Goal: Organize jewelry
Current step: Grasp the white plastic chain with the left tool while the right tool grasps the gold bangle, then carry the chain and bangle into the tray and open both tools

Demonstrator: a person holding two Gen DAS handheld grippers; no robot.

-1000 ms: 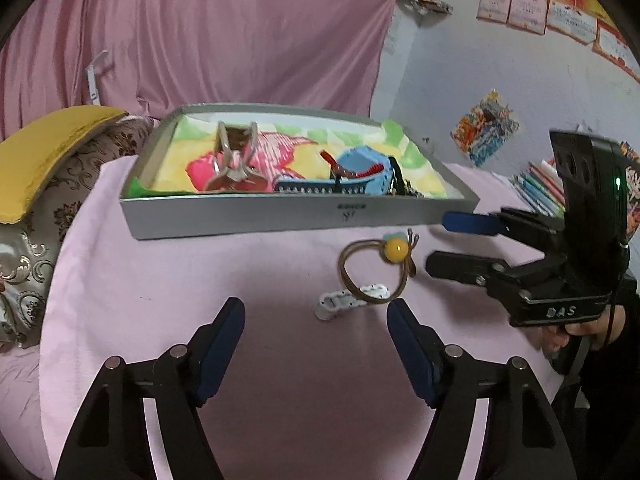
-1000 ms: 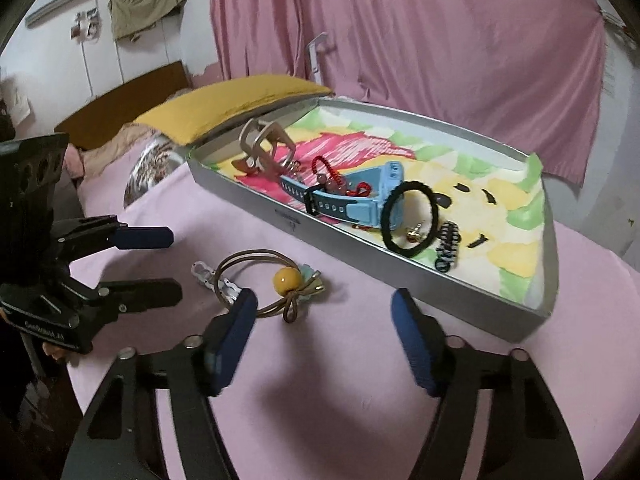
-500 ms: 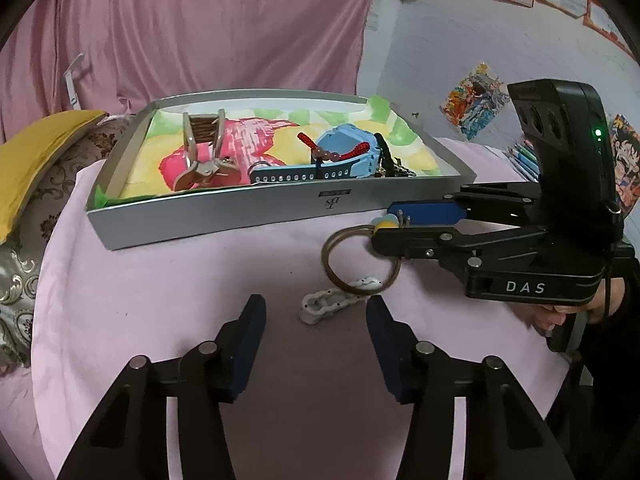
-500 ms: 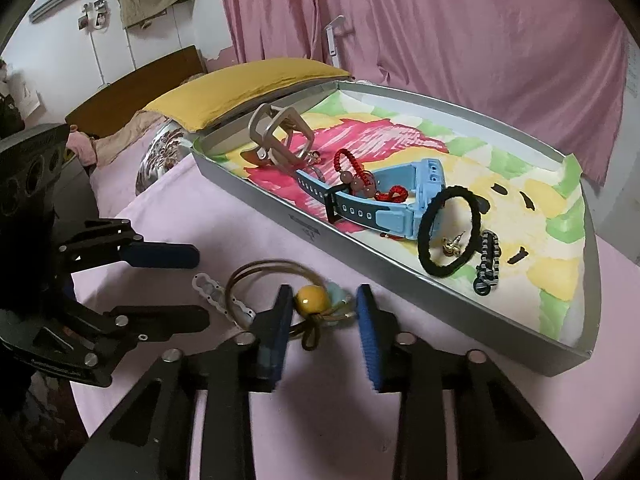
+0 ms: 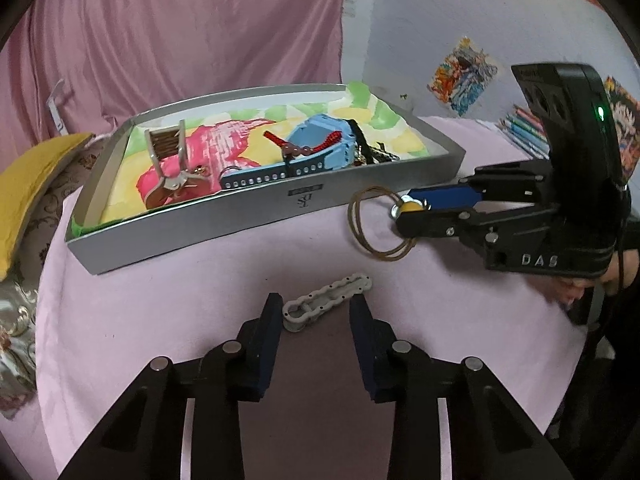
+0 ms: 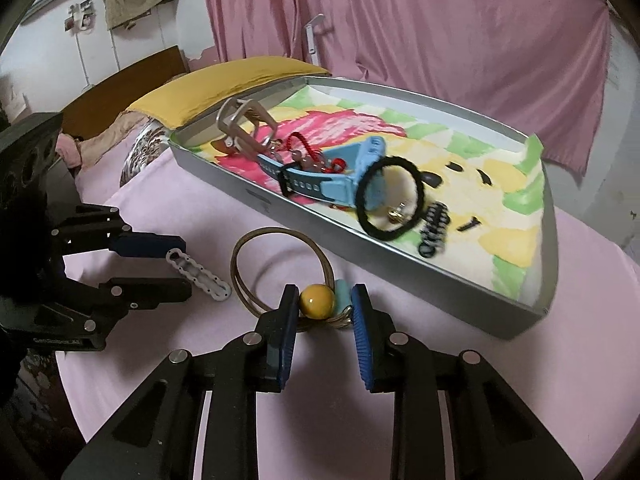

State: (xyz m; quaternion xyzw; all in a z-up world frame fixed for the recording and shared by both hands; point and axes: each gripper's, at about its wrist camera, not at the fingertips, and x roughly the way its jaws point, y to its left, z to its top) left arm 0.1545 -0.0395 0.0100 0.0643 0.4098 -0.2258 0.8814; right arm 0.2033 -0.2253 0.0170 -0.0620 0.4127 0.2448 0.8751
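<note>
A brown elastic hair tie (image 6: 276, 268) with a yellow bead (image 6: 317, 300) lies on the pink cloth in front of the silver tray (image 6: 400, 258). My right gripper (image 6: 323, 300) is shut on the bead and its teal trim; it also shows in the left wrist view (image 5: 406, 210), with the tie's loop (image 5: 376, 224) hanging off it. A white chain bracelet (image 5: 326, 300) lies between the fingers of my left gripper (image 5: 316, 316). Its jaws are closing and the pads do not press the chain from both sides. The right wrist view shows that gripper (image 6: 180, 268) around the chain (image 6: 198, 276).
The tray (image 5: 280, 216) holds a blue watch (image 5: 320, 148), a tan hair claw (image 5: 168, 152), a red cord bracelet (image 6: 300, 148), a black hair tie (image 6: 390, 200) and a small black chain (image 6: 434, 228). A yellow pillow (image 6: 240, 80) lies behind, with pink curtains beyond.
My left gripper's jaws have narrowed around the white chain as it moved closer. The right gripper came in, closed on the yellow bead, and the tie's loop shifted with it.
</note>
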